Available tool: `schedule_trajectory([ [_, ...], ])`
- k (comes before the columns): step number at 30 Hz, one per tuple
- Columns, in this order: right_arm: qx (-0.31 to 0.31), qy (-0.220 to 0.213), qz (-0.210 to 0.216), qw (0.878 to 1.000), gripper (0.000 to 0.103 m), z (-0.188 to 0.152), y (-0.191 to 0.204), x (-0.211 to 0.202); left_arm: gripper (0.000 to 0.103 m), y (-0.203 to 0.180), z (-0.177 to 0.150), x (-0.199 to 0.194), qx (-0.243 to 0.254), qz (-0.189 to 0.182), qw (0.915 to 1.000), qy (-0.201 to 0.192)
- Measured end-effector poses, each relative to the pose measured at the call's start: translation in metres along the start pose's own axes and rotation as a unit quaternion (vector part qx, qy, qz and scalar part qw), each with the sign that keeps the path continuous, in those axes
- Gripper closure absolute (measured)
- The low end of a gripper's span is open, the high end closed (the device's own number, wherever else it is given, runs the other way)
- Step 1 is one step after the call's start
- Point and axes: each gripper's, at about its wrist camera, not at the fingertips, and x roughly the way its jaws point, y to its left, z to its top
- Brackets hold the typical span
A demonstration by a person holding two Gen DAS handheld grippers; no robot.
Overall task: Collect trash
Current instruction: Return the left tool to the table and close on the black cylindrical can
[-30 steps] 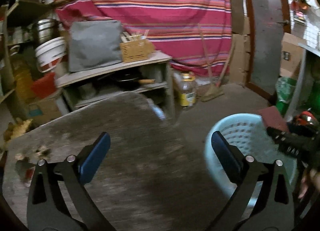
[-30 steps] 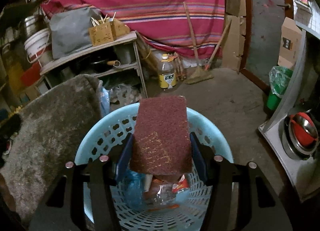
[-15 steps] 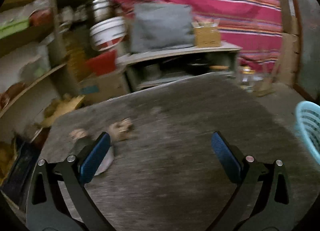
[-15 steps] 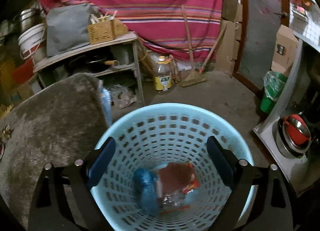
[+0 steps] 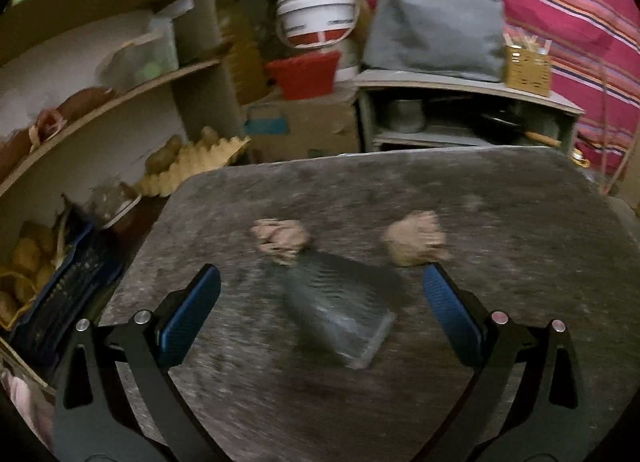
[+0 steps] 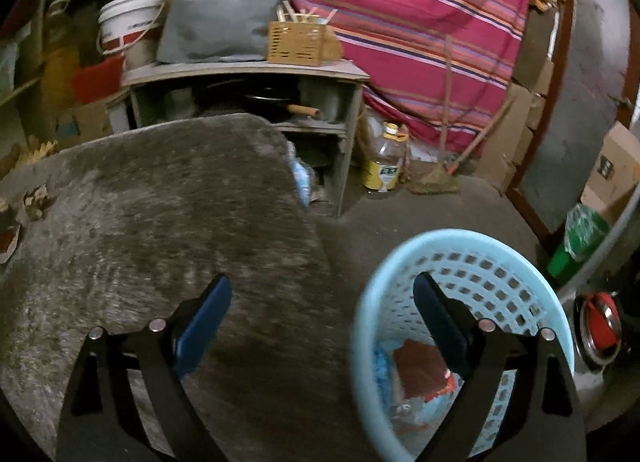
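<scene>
- So, left wrist view: a clear plastic wrapper (image 5: 338, 312) lies flat on the grey table (image 5: 520, 222), long axis running from far-left to near-right. Two crumpled paper balls (image 5: 280, 240) (image 5: 416, 238) sit just past it. The left gripper (image 5: 320, 310) hovers over the wrapper, fingers (image 5: 190, 316) wide apart, nothing held. Everything's motion-blurred, so the wrapper's edges are hard to make out.
- Right wrist view: right gripper (image 6: 322, 326) has fingers (image 6: 204, 326) spread and empty, straddling the table edge and the light blue basket (image 6: 400, 262). A maroon pad (image 6: 418, 372) and wrappers lie inside, partly hidden behind the right finger.
</scene>
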Motion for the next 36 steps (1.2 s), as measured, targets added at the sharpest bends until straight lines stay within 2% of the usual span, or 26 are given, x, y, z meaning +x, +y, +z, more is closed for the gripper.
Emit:
schedule_trajectory([
  [6, -0.005, 0.007, 0.020, 1.000, 0.012, 0.005, 0.027, 0.012, 0.005, 0.033, 0.001, 0.030, -0.033, 0.008, 0.9991, 0.027],
  [12, -0.015, 0.012, 0.035, 0.999, 0.012, 0.009, 0.055, 0.022, 0.005, 0.048, -0.002, 0.052, -0.063, -0.006, 0.9967, 0.052],
  [18, -0.027, 0.016, 0.034, 0.999, 0.012, 0.010, 0.065, 0.031, 0.005, 0.041, -0.007, 0.056, -0.070, -0.012, 0.9967, 0.039],
  [23, -0.017, 0.016, 0.033, 0.999, 0.012, 0.011, 0.060, 0.032, 0.005, 0.021, -0.009, 0.057, -0.041, -0.031, 0.9978, 0.041],
  [29, 0.000, 0.014, 0.035, 0.999, 0.012, 0.012, 0.046, 0.029, 0.005, 0.019, -0.013, 0.066, -0.065, -0.073, 0.9924, 0.074],
  [30, 0.002, 0.013, 0.035, 0.999, 0.012, 0.012, 0.045, 0.029, 0.007, 0.016, -0.013, 0.066, -0.064, -0.077, 0.9921, 0.076],
  [32, 0.005, 0.012, 0.035, 0.999, 0.012, 0.012, 0.042, 0.028, 0.026, 0.011, -0.014, 0.065, -0.054, -0.089, 0.9916, 0.077],
  [33, 0.005, 0.011, 0.036, 0.999, 0.012, 0.012, 0.041, 0.027, 0.029, 0.007, -0.013, 0.064, -0.048, -0.100, 0.9908, 0.078],
  [36, 0.003, 0.009, 0.034, 0.999, 0.012, 0.012, 0.039, 0.026, 0.031, -0.004, -0.013, 0.056, -0.020, -0.081, 0.9948, 0.058],
])
